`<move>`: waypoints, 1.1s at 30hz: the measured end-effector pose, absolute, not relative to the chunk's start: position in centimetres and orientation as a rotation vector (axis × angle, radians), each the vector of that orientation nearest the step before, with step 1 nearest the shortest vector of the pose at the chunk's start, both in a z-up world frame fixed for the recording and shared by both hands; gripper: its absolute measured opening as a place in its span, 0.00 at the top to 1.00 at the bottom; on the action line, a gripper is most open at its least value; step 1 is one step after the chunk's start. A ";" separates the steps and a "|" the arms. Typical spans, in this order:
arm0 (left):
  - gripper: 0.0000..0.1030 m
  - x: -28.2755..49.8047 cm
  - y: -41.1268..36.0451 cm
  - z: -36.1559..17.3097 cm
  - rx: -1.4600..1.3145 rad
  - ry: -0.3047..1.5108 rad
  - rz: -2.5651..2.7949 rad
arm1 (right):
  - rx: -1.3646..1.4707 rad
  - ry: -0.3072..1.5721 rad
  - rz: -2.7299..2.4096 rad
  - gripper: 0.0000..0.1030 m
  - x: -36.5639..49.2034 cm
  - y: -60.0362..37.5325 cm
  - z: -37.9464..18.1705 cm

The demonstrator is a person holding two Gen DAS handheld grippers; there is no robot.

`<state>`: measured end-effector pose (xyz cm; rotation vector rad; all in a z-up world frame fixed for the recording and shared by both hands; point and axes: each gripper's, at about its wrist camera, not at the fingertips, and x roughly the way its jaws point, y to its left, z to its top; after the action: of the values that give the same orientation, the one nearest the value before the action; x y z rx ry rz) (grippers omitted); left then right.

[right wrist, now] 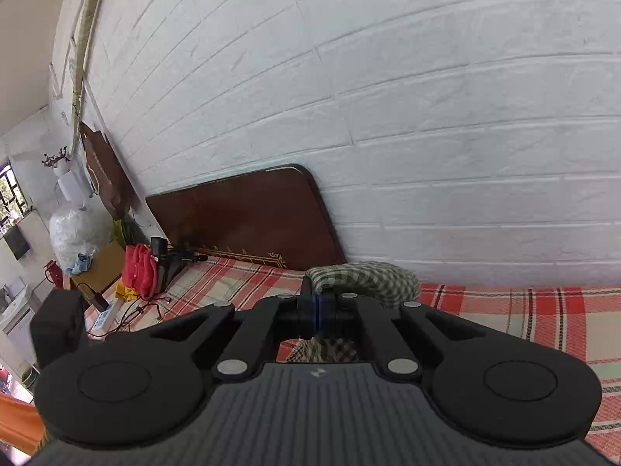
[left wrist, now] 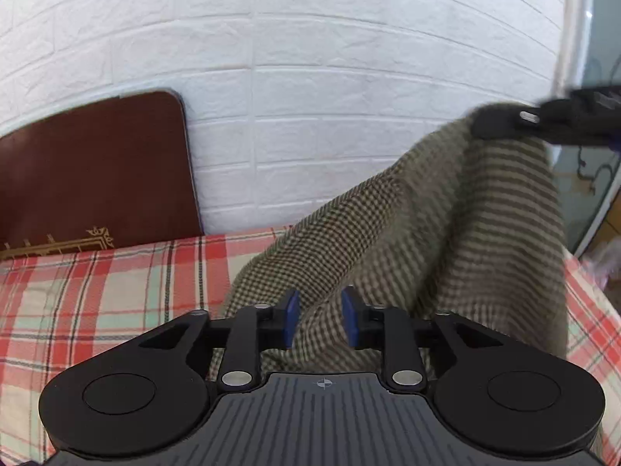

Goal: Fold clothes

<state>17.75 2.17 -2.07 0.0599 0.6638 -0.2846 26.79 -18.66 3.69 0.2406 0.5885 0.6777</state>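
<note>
While the right gripper [right wrist: 316, 316] fingers are clenched on a raised corner of the checked garment [left wrist: 427, 233], the cloth is draped down between the released left gripper [left wrist: 320, 320] fingers, untouched, above the bed [left wrist: 97, 291].

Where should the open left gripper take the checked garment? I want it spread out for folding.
Grip the fold of checked garment lying between the left gripper pads, coming straight ahead. The right gripper holds one end high, so cloth slopes down into the open jaws.
</note>
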 end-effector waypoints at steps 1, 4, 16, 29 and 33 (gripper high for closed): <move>0.36 16.7 1.9 -1.7 0.081 0.651 -0.300 | 0.237 0.589 0.681 0.98 26.7 -18.4 4.0; 0.15 14.1 0.7 -0.1 0.110 0.585 -0.360 | 0.224 0.589 0.703 0.98 26.2 -17.3 4.9; 0.12 12.6 -4.6 1.1 0.070 0.512 -0.415 | 0.090 0.597 0.821 0.98 22.0 -12.6 9.2; 1.00 10.9 3.4 -1.3 0.036 0.559 -0.181 | 0.132 0.555 0.790 0.34 17.3 -17.3 7.7; 1.00 8.4 10.4 -3.6 0.021 0.608 -0.022 | 0.157 0.609 0.757 0.34 16.0 -19.9 4.3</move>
<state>8.38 10.40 -3.63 0.0209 0.6082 -0.0216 16.04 -19.87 4.27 0.1567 0.6088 0.7573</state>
